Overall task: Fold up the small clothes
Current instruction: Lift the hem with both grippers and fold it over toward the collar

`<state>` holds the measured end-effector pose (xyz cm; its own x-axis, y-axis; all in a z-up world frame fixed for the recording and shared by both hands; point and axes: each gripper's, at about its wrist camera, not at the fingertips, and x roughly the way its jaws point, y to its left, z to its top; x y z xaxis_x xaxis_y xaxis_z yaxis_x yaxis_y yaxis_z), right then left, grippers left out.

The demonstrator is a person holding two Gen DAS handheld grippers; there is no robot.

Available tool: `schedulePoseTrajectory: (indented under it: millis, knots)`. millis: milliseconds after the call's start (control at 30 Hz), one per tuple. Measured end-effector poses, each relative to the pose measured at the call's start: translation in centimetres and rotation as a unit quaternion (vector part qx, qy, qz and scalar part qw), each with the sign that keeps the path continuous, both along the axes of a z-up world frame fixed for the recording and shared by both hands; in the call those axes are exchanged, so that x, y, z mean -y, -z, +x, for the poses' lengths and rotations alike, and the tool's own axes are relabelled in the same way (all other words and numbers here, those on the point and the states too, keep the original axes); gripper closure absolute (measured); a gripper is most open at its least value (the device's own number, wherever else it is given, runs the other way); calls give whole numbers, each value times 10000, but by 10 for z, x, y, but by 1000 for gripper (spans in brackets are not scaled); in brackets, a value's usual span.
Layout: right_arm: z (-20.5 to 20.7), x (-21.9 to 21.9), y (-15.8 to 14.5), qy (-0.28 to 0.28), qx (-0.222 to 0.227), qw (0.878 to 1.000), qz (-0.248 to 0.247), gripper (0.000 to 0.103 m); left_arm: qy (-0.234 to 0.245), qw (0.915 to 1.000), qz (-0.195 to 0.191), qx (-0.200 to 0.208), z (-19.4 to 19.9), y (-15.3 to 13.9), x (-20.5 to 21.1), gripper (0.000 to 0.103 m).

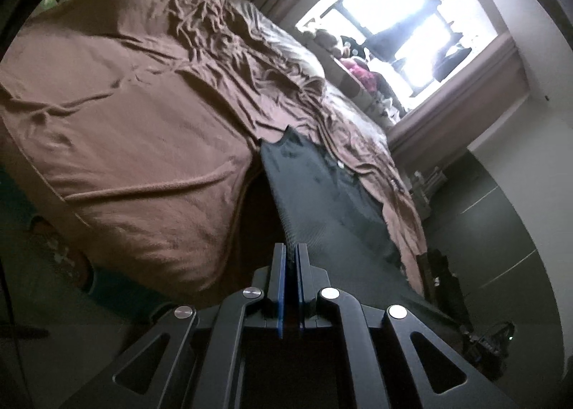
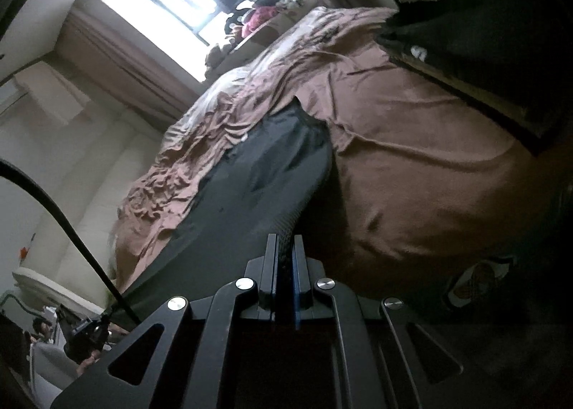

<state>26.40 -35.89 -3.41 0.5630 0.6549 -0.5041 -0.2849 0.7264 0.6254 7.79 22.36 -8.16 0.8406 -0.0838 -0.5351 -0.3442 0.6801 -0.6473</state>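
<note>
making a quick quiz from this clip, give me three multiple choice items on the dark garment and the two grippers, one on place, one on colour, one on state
1. Where does the far end of the dark garment lie?
A. on the floor
B. on the brown bed cover
C. on the window sill

2. What colour are the pads inside the fingers?
A. blue
B. red
C. white

3. How do the left gripper and right gripper stand?
A. both wide open
B. one open, one shut
C. both shut on the garment

Answers: 1 B, its top edge rests on the cover; 2 A, blue strips line each finger; 3 C, cloth runs between closed fingers in both wrist views.
</note>
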Motion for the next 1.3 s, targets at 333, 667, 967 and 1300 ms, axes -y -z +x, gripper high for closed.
schedulePoseTrajectory:
  millis: [333, 667, 967, 1300]
  knots:
    - [-27, 9, -9, -66, 244, 9996, 128, 100, -72, 9993, 7, 379, -44, -23, 7, 99]
    - [-35, 14, -22, -178, 482, 9985, 199, 100, -71, 9975, -4, 708, -66, -42, 10, 99]
    - [-25, 5, -30, -148, 710, 9973, 120, 100, -177, 9957, 34, 909, -63, -59, 0, 99]
    - [31, -21, -30, -160, 528, 9985, -10, 100, -263, 9974, 201, 637, -11, -60, -15, 99]
